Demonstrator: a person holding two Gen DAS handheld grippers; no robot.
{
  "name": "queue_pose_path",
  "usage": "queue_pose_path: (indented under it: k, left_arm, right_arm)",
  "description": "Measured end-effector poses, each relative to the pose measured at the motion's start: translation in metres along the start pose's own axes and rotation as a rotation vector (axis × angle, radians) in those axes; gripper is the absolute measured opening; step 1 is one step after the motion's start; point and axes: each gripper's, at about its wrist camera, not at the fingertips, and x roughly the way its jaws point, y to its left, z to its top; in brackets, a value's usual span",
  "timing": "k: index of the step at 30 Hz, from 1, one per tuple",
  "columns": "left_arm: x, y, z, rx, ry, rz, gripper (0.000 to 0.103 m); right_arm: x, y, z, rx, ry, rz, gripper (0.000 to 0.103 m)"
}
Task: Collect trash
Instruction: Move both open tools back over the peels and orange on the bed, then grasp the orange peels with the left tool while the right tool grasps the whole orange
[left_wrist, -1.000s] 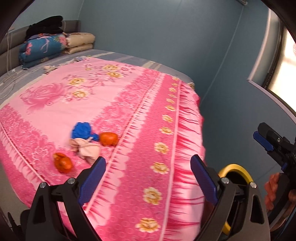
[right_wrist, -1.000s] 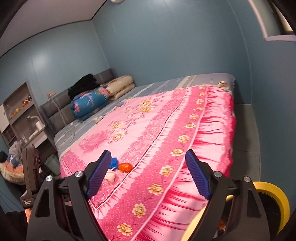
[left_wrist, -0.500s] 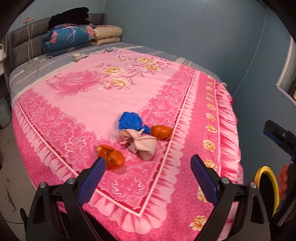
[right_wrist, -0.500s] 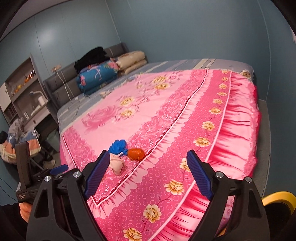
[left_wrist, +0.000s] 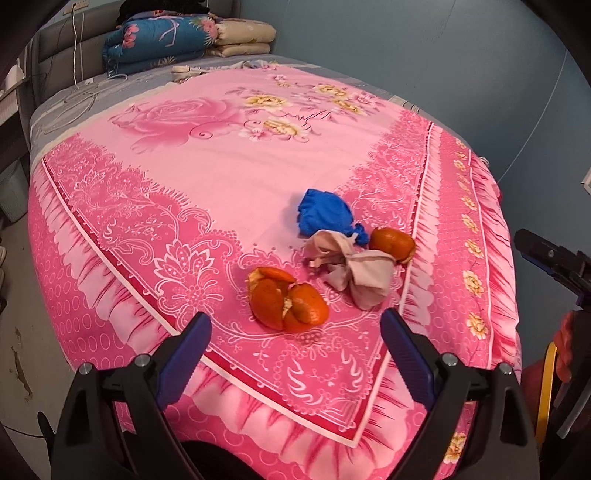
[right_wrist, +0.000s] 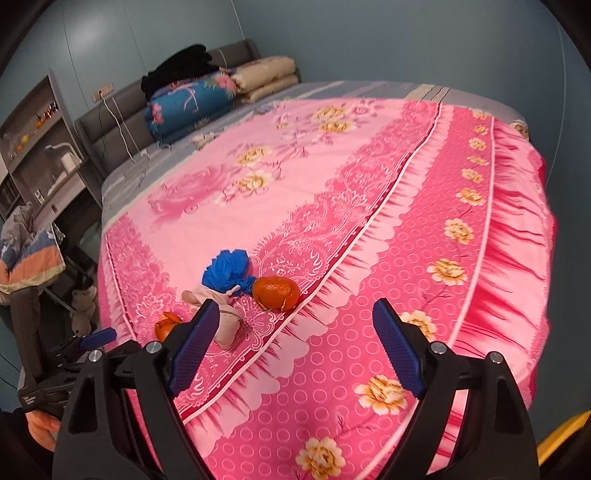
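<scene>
Four scraps sit near the bed (left_wrist: 221, 177) corner: two orange peels (left_wrist: 286, 301), a blue wad (left_wrist: 325, 218), a beige wad (left_wrist: 354, 275). Both hand-held grippers, left (left_wrist: 295, 347) and right (right_wrist: 291, 341), have dropped closer, released and empty, so picking up can begin

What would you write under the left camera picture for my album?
Open left gripper hovering near torn orange peel, crumpled beige tissue and scrunched blue bag on pink floral bedspread.
</scene>
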Motion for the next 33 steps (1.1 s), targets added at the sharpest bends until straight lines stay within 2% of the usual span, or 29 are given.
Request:
queue_pose_path:
  k: [10,15,19,26,27,33]
  left_arm:
    - [0.039,0.016,0.009,-0.023,0.065,-0.008,0.089]
    - [0.055,0.018,0.013,-0.024,0.090,-0.019,0.089]
    - [0.066,0.016,0.013,0.000,0.112,-0.021,0.089]
    - [0.078,0.022,0.016,-0.028,0.128,-0.055,0.089]
    - [0.080,0.022,0.015,-0.030,0.131,-0.062,0.089]
    - [0.082,0.019,0.016,-0.014,0.108,-0.064,0.088]
  right_arm:
    - [0.086,0.005,0.008,0.003,0.134,-0.013,0.081]
    - [0.120,0.020,0.008,-0.071,0.166,-0.068,0.081]
    - [0.137,0.024,0.009,-0.093,0.193,-0.074,0.080]
    - [0.156,0.033,0.007,-0.131,0.223,-0.095,0.078]
    - [0.159,0.034,0.006,-0.132,0.232,-0.095,0.076]
    - [0.170,0.036,0.007,-0.135,0.243,-0.090,0.073]
